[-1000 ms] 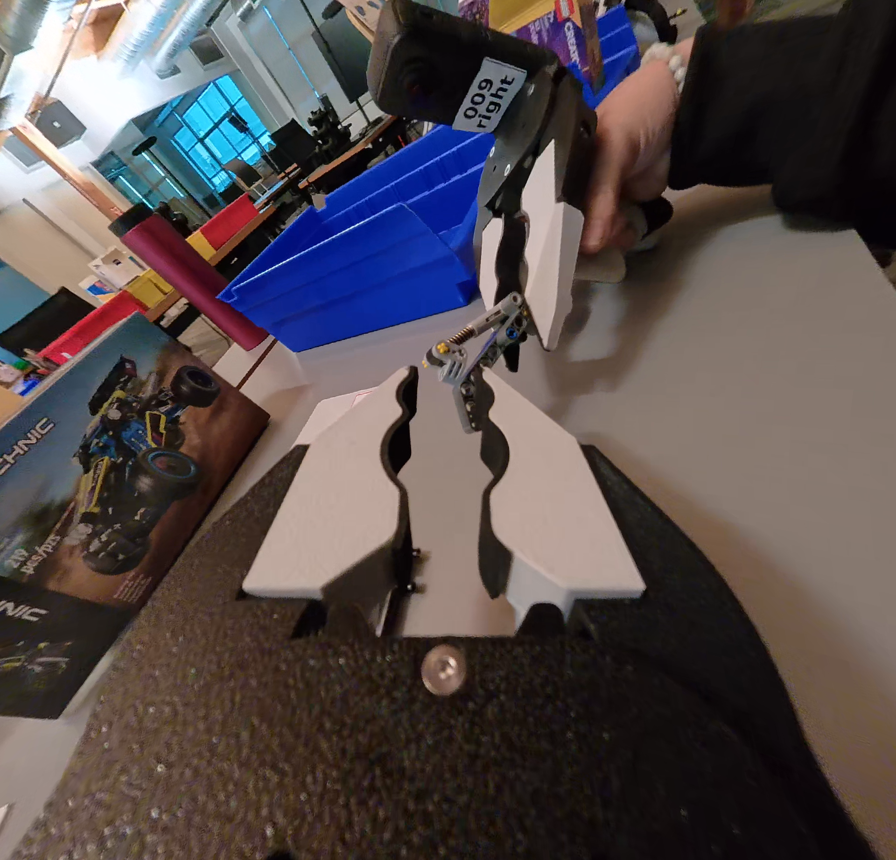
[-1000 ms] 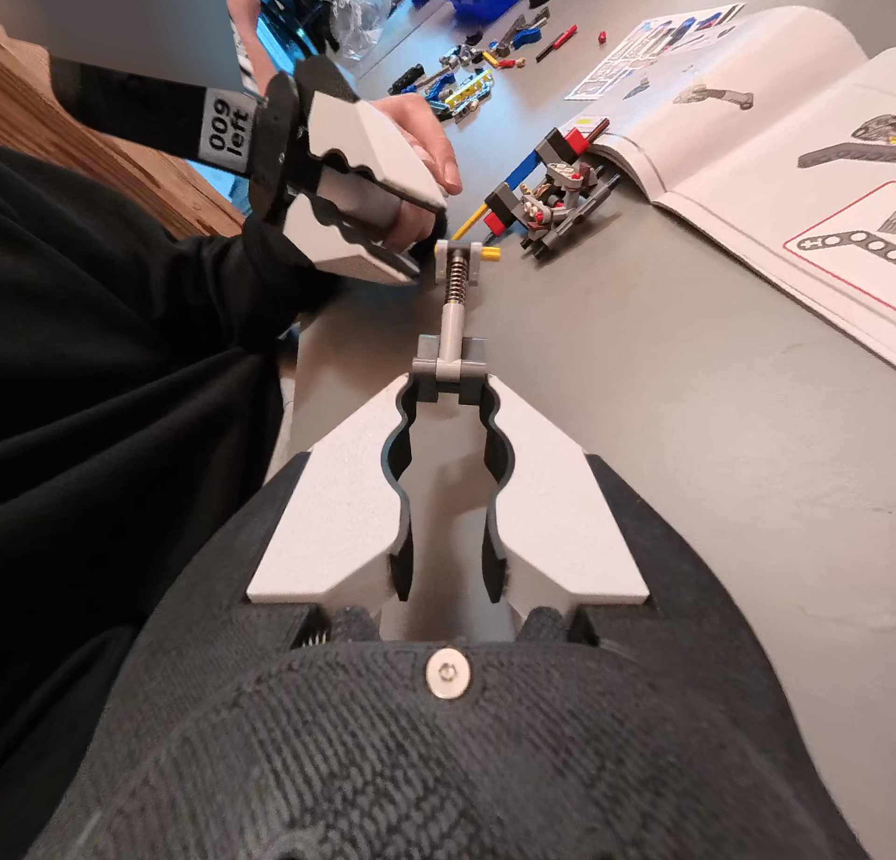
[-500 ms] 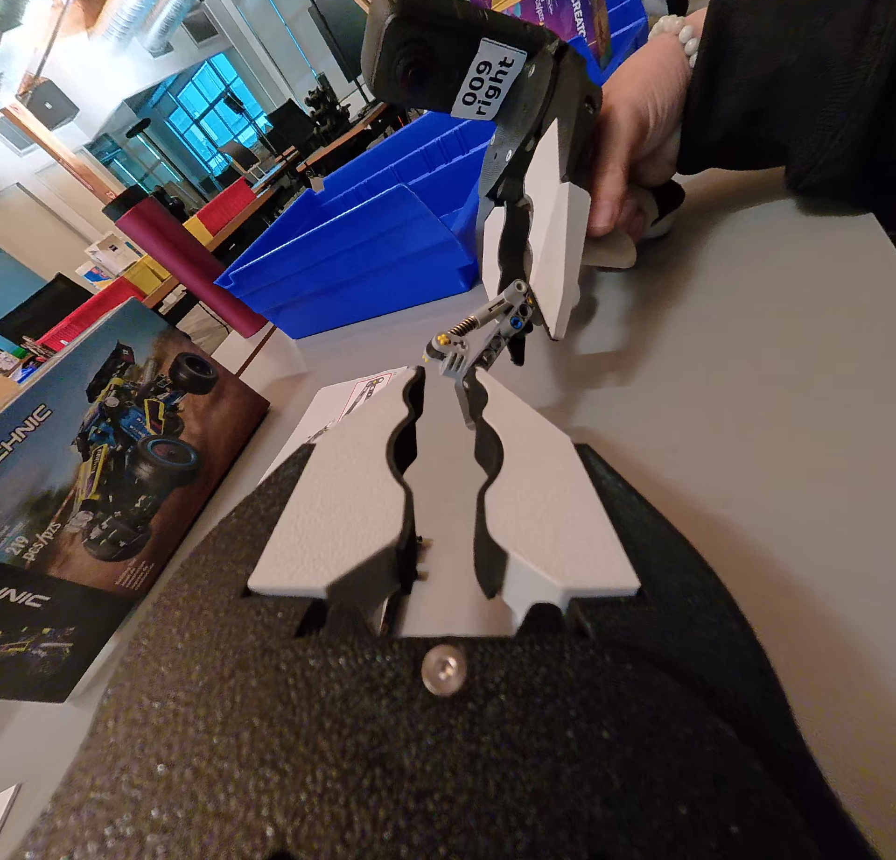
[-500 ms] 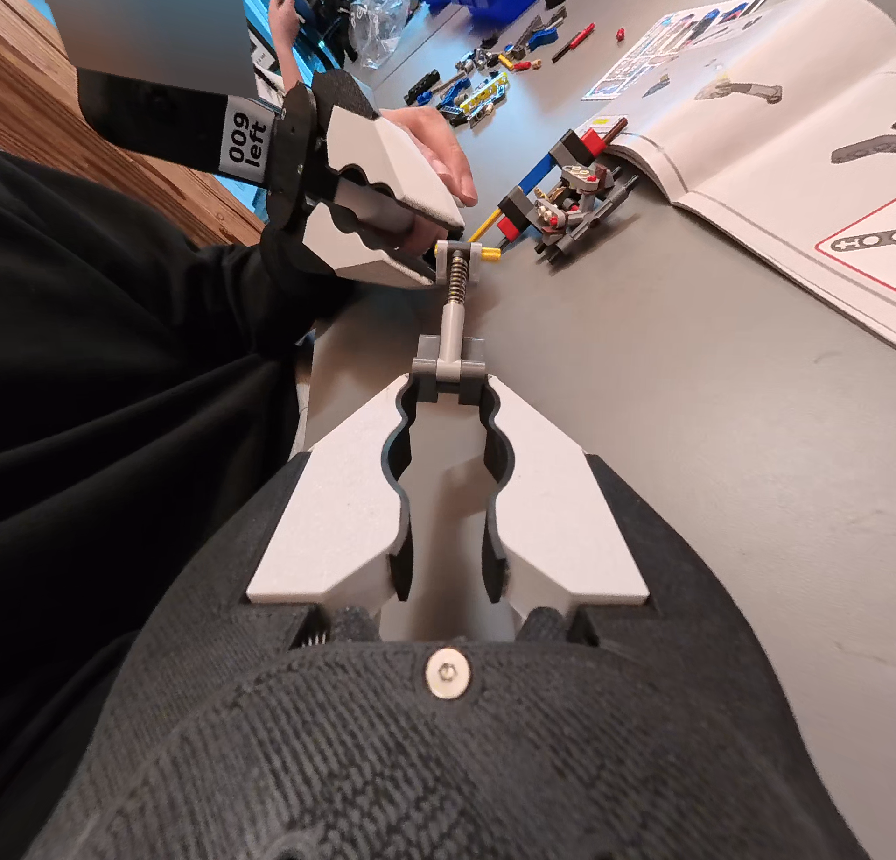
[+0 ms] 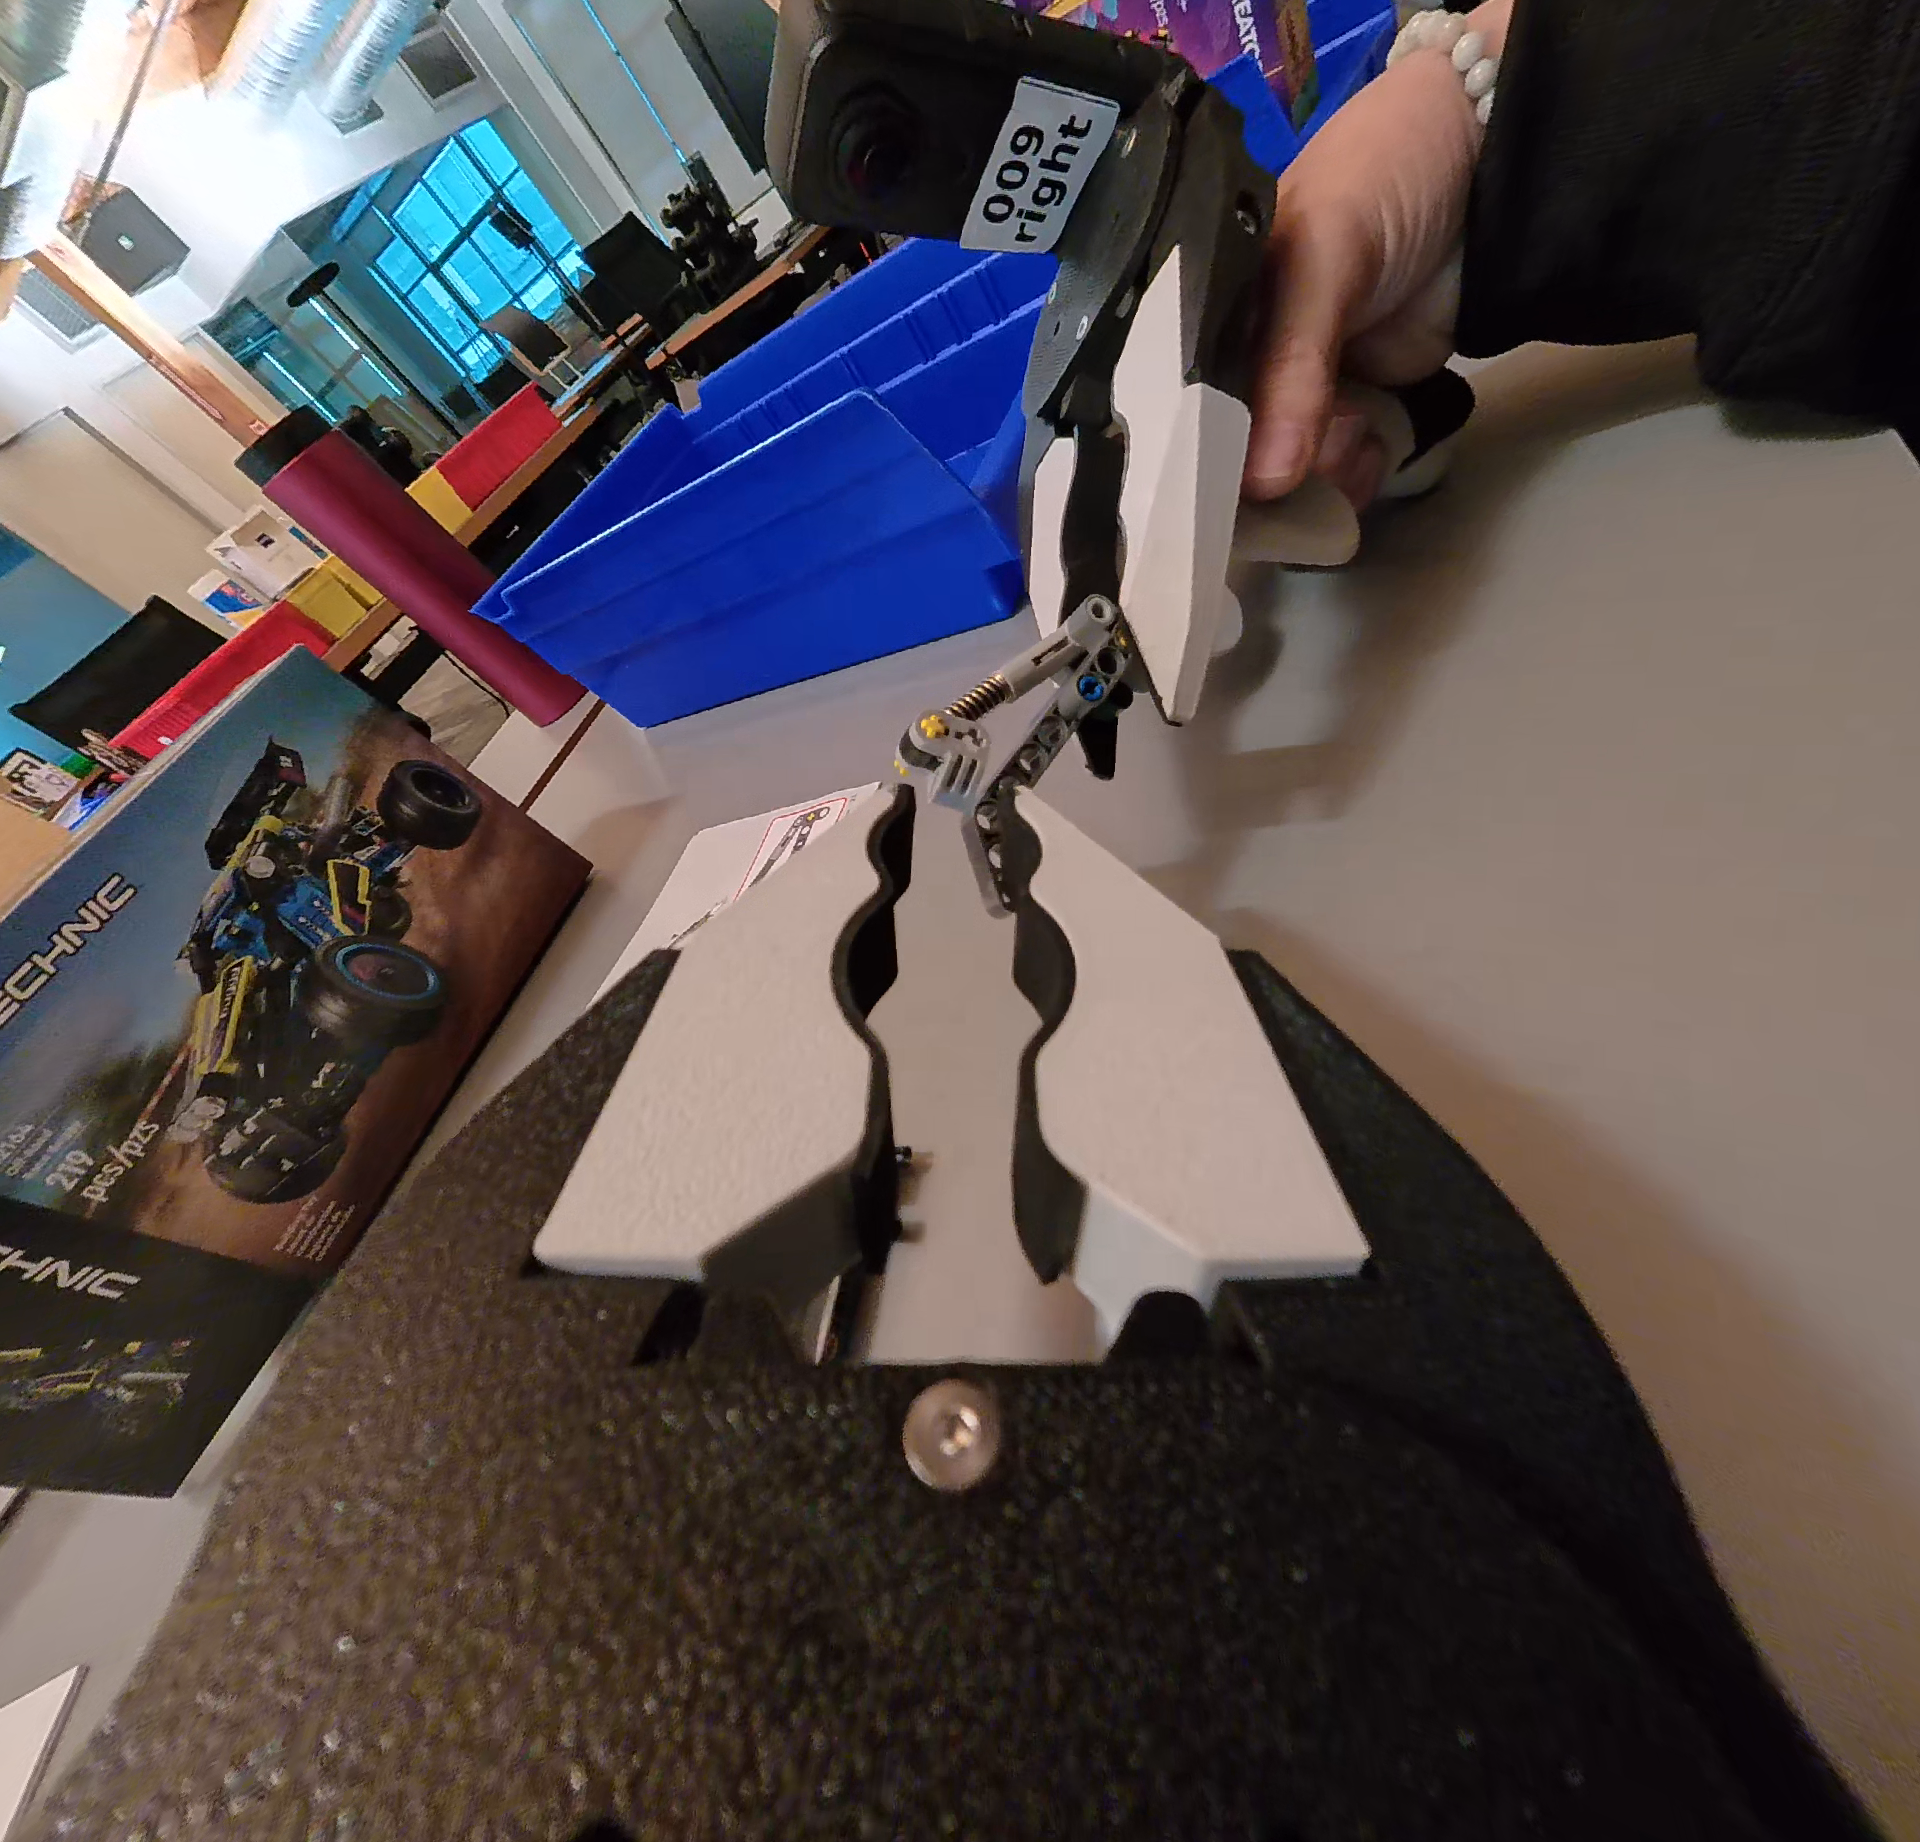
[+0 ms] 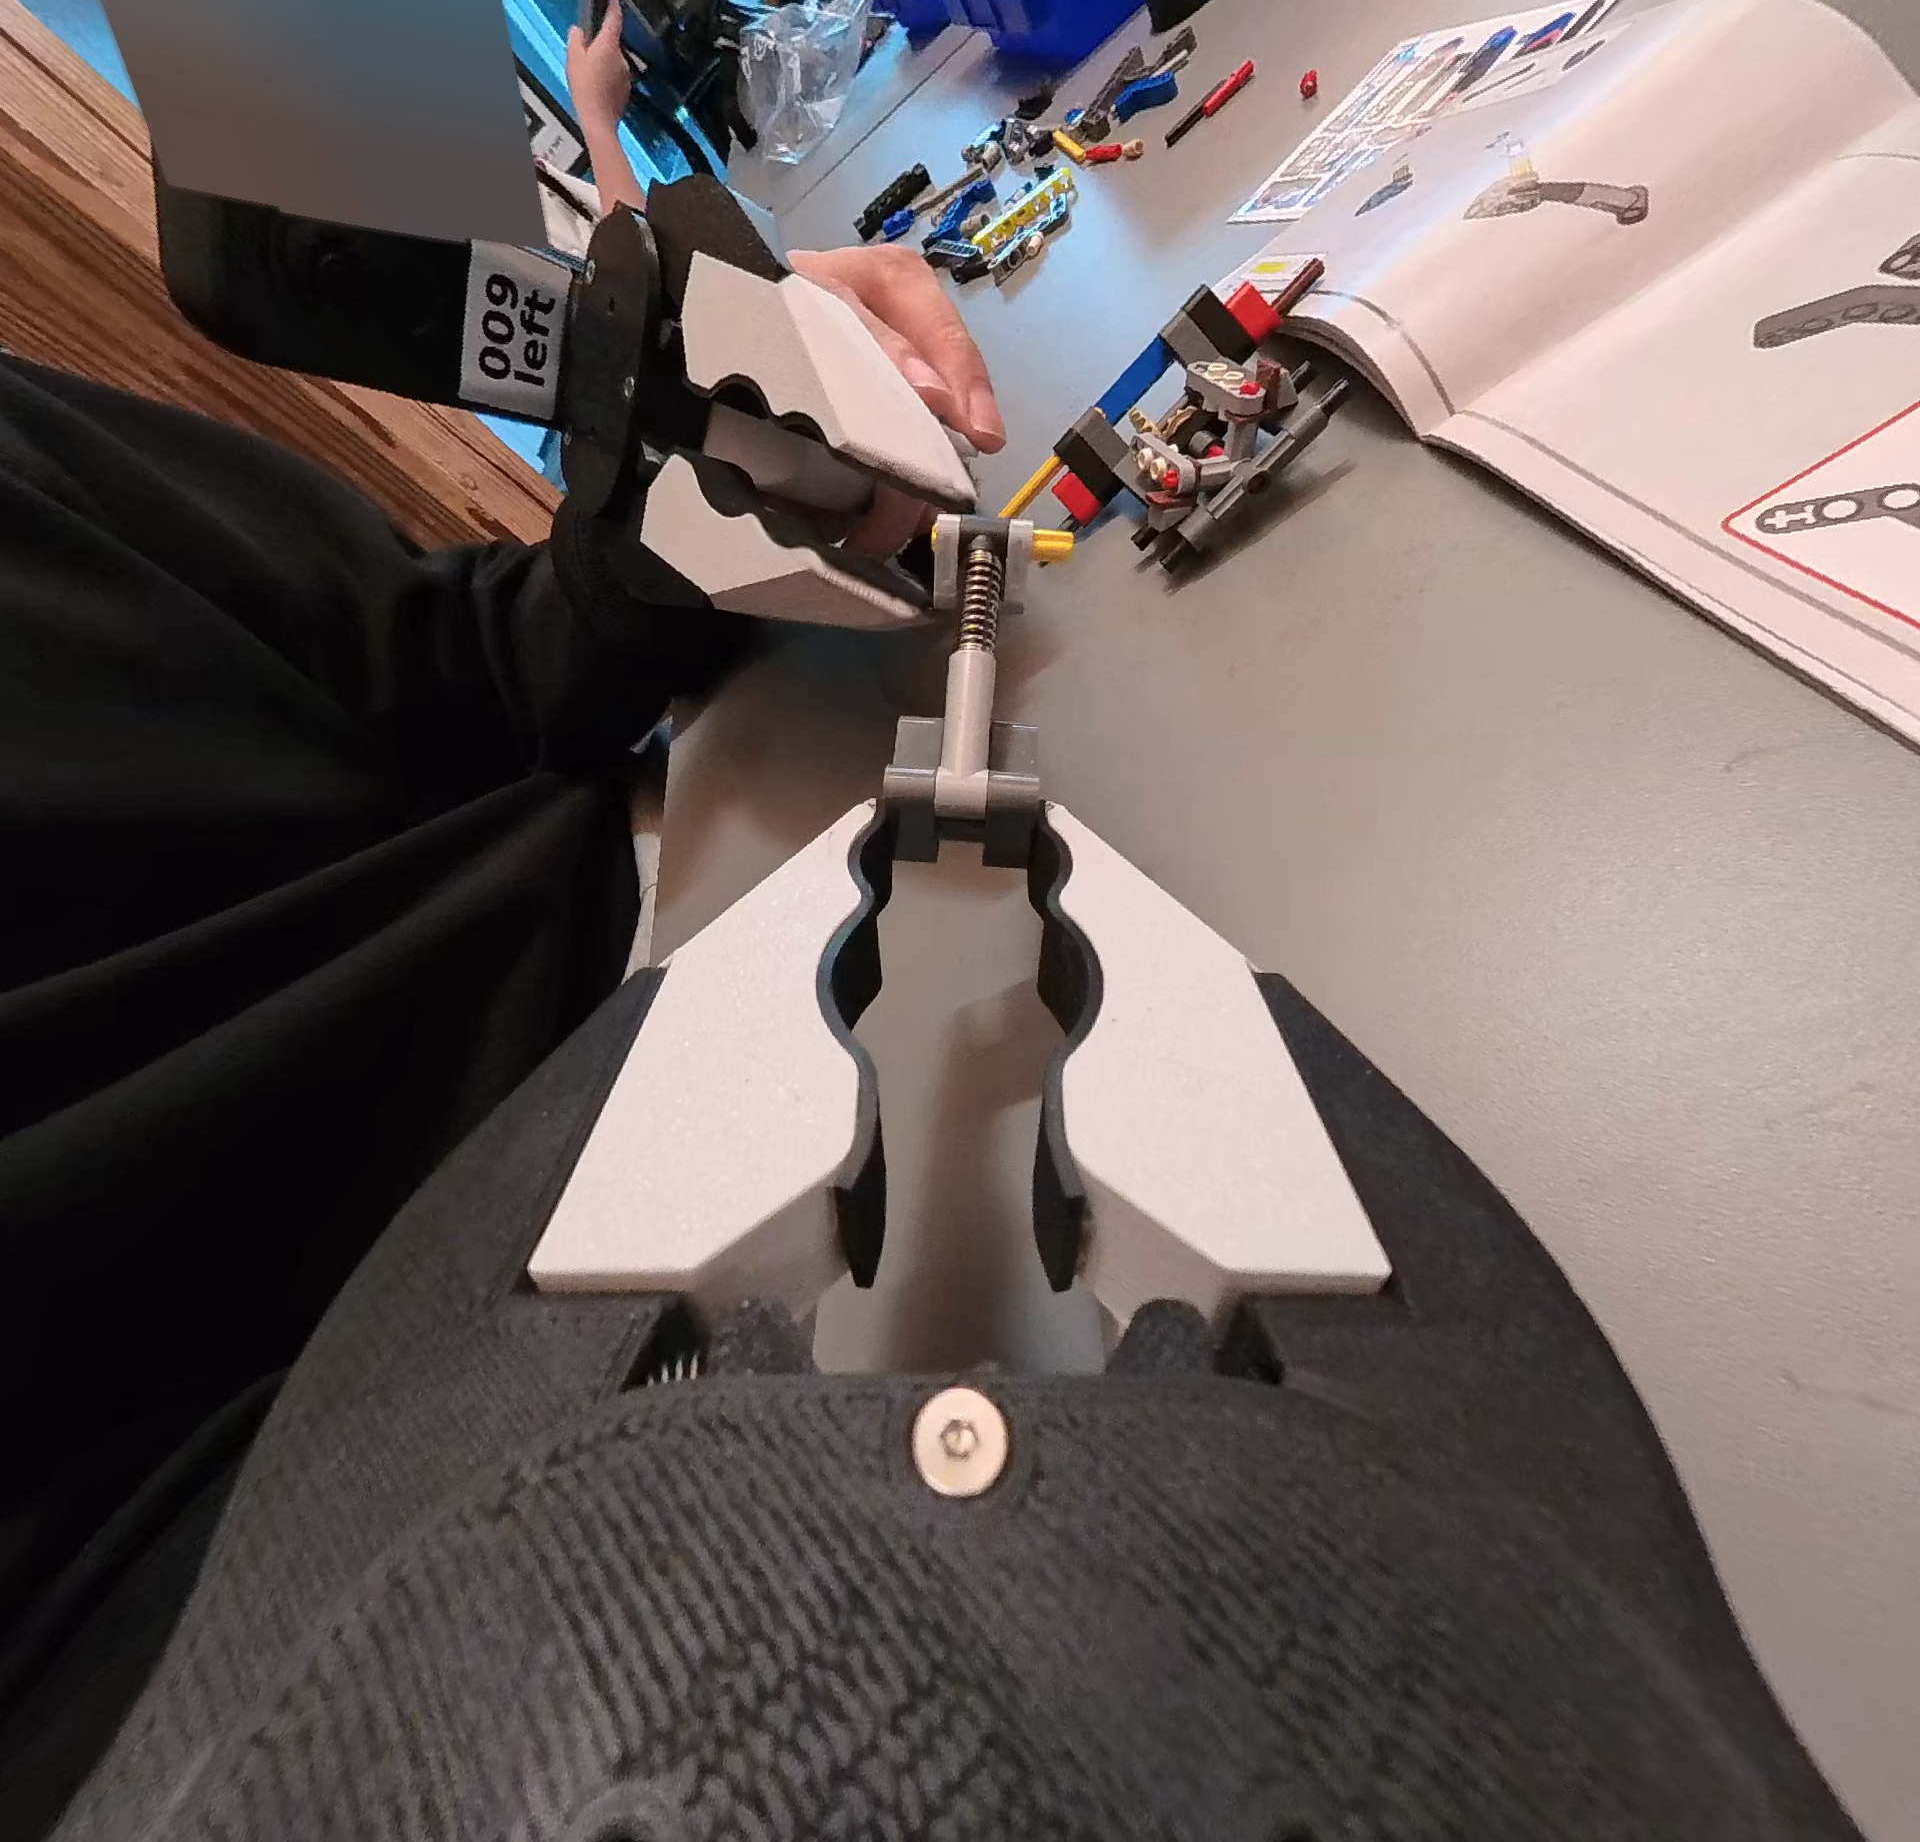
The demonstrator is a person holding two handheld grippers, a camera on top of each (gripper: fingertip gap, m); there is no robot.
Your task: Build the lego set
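You have bare grey table (image 6: 1455, 857) across the right half of the right wrist view, bounded upper right by the open instruction booklet (image 6: 1662, 265); your dark sleeve fills the left side. In the left wrist view, blue bins (image 5: 790, 535) and the set's box (image 5: 260, 919) line the left, with open tabletop at right.

Your right gripper (image 6: 961, 816) pinches the grey base of the shock-absorber assembly (image 6: 971, 649), held above the table at mid-frame, spring end pointing away. Your left gripper (image 5: 961, 805) is spread (a clear gap at the tips), with the assembly's grey beam (image 5: 997, 847) between its fingertips; whether they touch it I cannot tell. A part-built chassis (image 6: 1184, 452) lies beside the booklet, loose pieces (image 6: 1018, 203) beyond it.

Compared with a second ago, you have brought the left gripper closer in around the spring end, and the right grip is unchanged.
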